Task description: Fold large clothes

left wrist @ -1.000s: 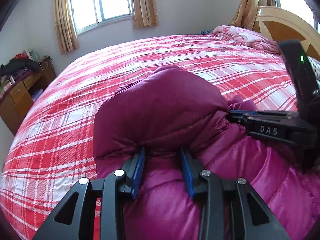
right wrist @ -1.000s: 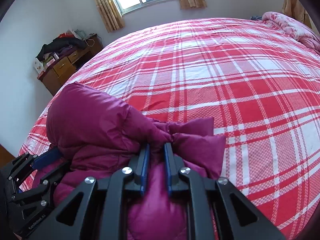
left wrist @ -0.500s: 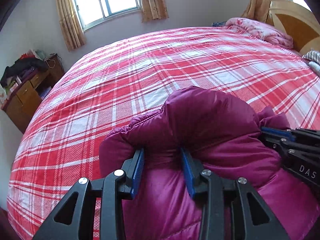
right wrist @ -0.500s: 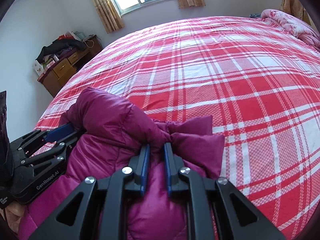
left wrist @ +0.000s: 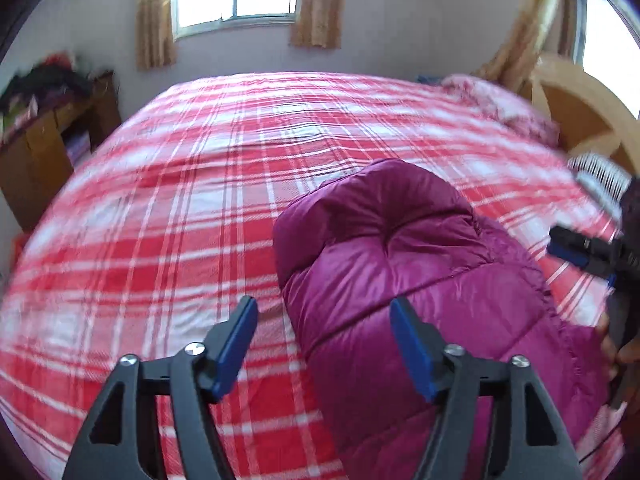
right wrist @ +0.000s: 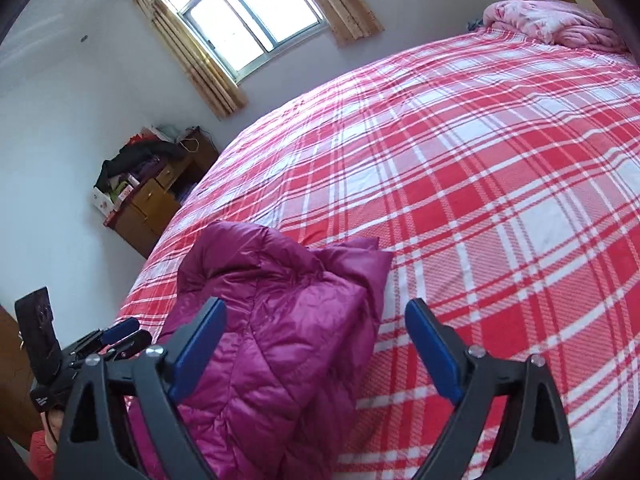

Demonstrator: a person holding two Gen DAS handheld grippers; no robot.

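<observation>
1. Lying folded on the plaid bedspread (right wrist: 480,184), the magenta down jacket (left wrist: 420,280) sits near the edge, within reach.
2. Left gripper (left wrist: 324,344) jaws are opening, gripping nothing; fold apparently set.
3. Right gripper (right wrist: 316,348) likewise opening, empty; jacket lies beneath.

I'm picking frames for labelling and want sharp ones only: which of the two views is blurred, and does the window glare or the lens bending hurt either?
Left wrist view: motion-smeared, worst on the plaid bedspread and desk; the magenta jacket is softer but readable. Right wrist view: sharp, jacket stitching clear. Both: window blown out white, no shadows lost on the bed; fisheye bows the bed and darkens corners.
</observation>
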